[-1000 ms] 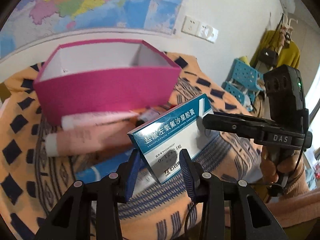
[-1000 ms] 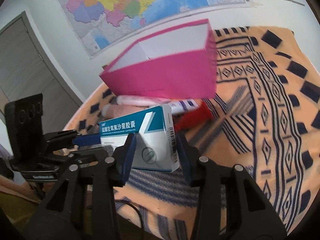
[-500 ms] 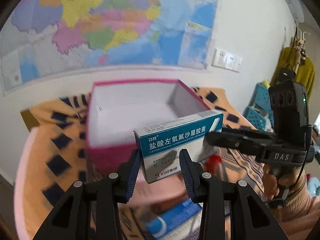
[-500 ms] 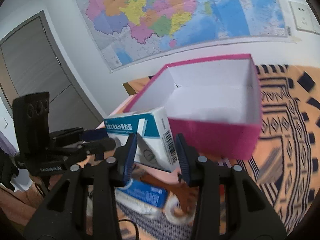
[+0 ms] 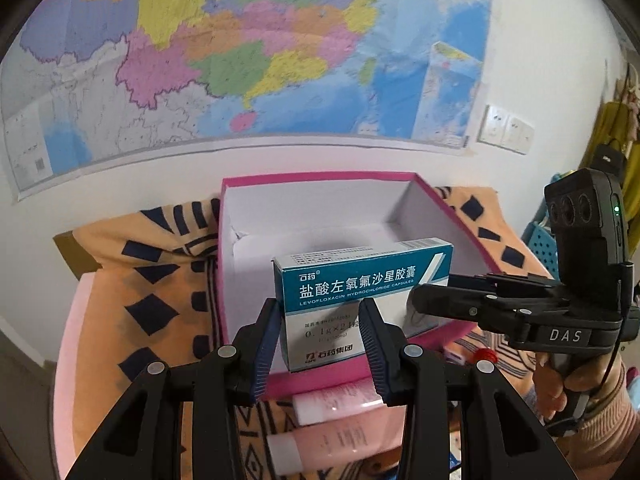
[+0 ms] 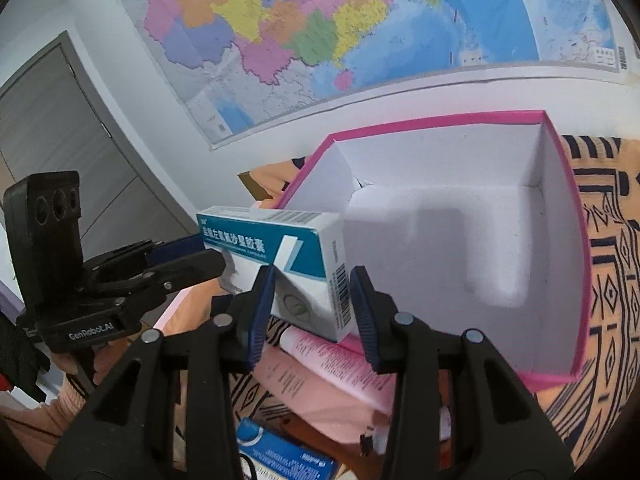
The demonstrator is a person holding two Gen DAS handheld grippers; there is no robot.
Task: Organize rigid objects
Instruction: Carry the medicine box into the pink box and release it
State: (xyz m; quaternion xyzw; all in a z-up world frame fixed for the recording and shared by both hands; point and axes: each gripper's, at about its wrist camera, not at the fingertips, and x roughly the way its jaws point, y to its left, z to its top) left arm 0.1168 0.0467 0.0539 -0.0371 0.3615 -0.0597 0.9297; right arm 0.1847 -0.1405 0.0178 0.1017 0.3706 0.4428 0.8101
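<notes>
While both grippers squeeze one medicine box (image 5: 362, 280), the left gripper (image 5: 318, 340) pinches its left end and the right gripper (image 6: 312, 312) its right end; just past their tips sits the open pink box (image 6: 560, 378), with pink tubes (image 5: 340, 428) below

A colourful wall map (image 5: 256, 52) above wall sockets (image 5: 506, 130) (white)
</notes>
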